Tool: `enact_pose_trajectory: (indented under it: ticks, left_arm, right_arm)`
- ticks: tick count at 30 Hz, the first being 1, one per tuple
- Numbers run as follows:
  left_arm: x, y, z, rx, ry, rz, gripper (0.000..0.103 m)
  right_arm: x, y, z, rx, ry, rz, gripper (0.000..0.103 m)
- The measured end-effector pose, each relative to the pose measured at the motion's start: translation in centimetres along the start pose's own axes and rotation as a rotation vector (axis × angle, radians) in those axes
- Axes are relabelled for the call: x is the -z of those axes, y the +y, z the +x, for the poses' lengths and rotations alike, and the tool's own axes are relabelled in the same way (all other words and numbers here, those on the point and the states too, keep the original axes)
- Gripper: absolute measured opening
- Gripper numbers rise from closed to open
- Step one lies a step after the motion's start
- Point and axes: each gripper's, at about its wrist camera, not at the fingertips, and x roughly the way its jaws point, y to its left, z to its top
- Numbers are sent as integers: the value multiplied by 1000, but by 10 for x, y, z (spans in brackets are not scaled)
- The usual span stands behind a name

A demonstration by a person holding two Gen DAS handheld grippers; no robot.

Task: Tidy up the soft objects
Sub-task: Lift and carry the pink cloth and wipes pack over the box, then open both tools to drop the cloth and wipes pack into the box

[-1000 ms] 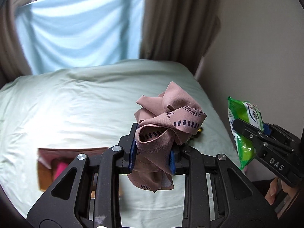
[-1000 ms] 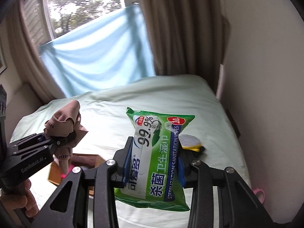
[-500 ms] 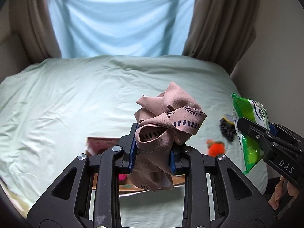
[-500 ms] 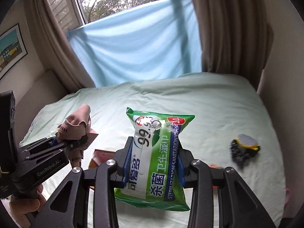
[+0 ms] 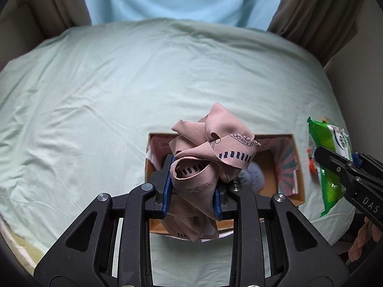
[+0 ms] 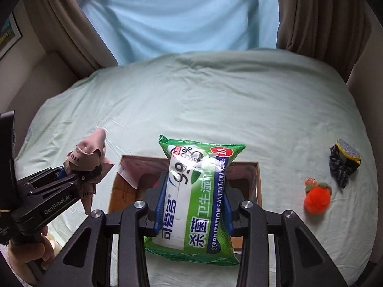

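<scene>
Progress looks halfway: left gripper [image 5: 192, 189] pinching pink cloth [image 5: 213, 148], right gripper [image 6: 192, 205] clamping wipes pack [image 6: 196, 198] above the box [image 6: 258, 184]; pom-pom [image 6: 316, 198] and scrunchie [image 6: 343, 165] wait near bed's [image 6: 215, 100] right edge.

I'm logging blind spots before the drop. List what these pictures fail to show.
- Cardboard box contents: in both wrist views the pink cloth and the wipes pack cover most of the inside; only a grey fluffy thing peeks out.
- Left view: the wipes pack is half hidden by the right gripper.
- Small black item: too small to identify.
</scene>
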Motion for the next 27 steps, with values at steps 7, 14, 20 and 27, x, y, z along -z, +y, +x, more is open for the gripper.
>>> enact_pose_trajectory:
  ticks: [7, 14, 20, 27]
  left_arm:
    - [4, 7, 57, -18, 114, 6, 24]
    - [6, -2, 100, -20, 223, 37, 24]
    - [5, -16, 113, -37, 271, 140, 50]
    - [20, -22, 106, -3, 286, 161, 103]
  right_arm:
    - [7, -18, 55, 58, 124, 17, 36]
    - [8, -34, 98, 63, 243, 53, 36]
    - [9, -42, 121, 74, 314, 113, 42]
    - [8, -50, 113, 70, 273, 156, 102]
